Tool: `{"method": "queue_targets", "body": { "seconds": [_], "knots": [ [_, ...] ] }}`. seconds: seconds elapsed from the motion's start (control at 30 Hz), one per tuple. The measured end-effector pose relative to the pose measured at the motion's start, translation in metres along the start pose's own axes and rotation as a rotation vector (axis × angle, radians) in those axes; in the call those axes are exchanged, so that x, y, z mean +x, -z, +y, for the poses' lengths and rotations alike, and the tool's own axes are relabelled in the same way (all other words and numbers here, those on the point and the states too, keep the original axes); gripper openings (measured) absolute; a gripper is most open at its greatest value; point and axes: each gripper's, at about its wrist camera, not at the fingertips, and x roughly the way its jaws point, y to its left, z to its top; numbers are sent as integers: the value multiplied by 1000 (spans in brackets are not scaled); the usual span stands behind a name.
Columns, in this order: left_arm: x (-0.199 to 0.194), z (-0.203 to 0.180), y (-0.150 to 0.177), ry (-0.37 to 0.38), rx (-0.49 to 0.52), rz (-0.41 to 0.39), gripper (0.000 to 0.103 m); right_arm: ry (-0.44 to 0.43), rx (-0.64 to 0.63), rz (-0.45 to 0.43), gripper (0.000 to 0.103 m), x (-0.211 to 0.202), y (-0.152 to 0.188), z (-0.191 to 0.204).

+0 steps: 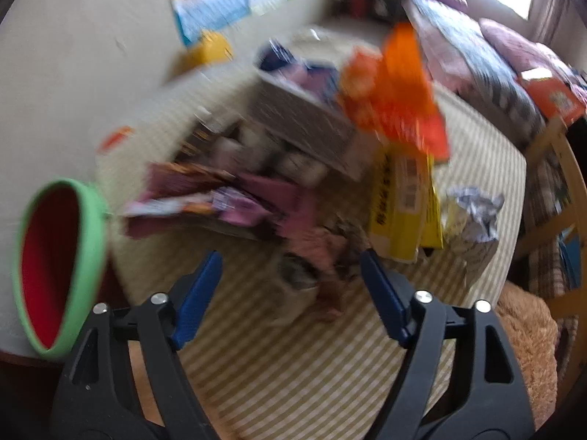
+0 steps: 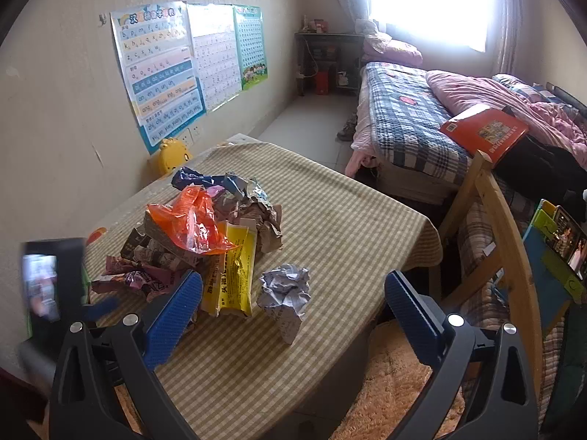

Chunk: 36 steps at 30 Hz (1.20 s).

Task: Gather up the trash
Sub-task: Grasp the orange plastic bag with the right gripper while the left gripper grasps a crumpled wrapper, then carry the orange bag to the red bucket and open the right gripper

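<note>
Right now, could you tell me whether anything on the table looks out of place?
Yes: a heap of wrappers sprawls loose on the checked tablecloth, and one crumpled paper ball lies apart from it, nearer the table's edge.

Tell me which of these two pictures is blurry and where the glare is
Left wrist view: heavy motion blur smears the trash pile, though the open left gripper stays fairly sharp. Right wrist view: mostly sharp, the crumpled paper ball and wall posters crisp; the window is blown out to white glare, and a dark object at the left edge is blurred. Both show fisheye bending.
</note>
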Motion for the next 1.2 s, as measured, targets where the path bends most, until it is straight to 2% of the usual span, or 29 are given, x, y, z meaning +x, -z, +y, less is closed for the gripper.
{"method": "queue_targets", "body": {
  "seconds": [0.03,0.1,0.2,0.43,0.53,0.6,0.7,0.77,0.83,0.87,0.9,0.93,0.97,1.13,1.2],
  "knots": [
    [11,-1,1,2,3,38,47,-1,-2,3,95,1,0,0],
    [17,2,6,32,-11,62,28,-8,-2,9,95,3,0,-2],
    [4,12,15,88,-20,20,24,-31,0,31,95,10,2,-1],
    [-88,48,52,72,-41,-228,24,-161,-53,58,95,31,-7,28],
    [-102,52,56,59,-39,-324,24,-220,-84,59,95,48,-19,48],
    [-99,52,53,71,-41,-341,24,-238,-71,77,95,63,-29,57],
    [-86,55,49,98,-63,-304,25,-216,-103,78,95,78,-36,69],
    [-76,62,46,119,-99,-264,25,-198,-151,75,88,87,-35,81],
    [-72,70,49,146,-140,-248,25,-180,-188,91,66,97,-33,89],
    [-69,75,48,159,-169,-239,25,-186,-201,112,60,103,-31,91],
    [-68,77,50,166,-183,-234,25,-208,-196,125,46,107,-29,91],
    [-67,79,50,173,-199,-228,25,-228,-185,135,25,108,-28,90],
    [-65,82,50,183,-215,-223,25,-252,-164,139,20,107,-28,88],
    [-73,94,52,200,-278,-252,25,-299,-164,10,15,63,-35,87],
    [-88,108,50,213,-327,-290,25,-355,-167,-23,15,41,-38,91]
  ]
}}
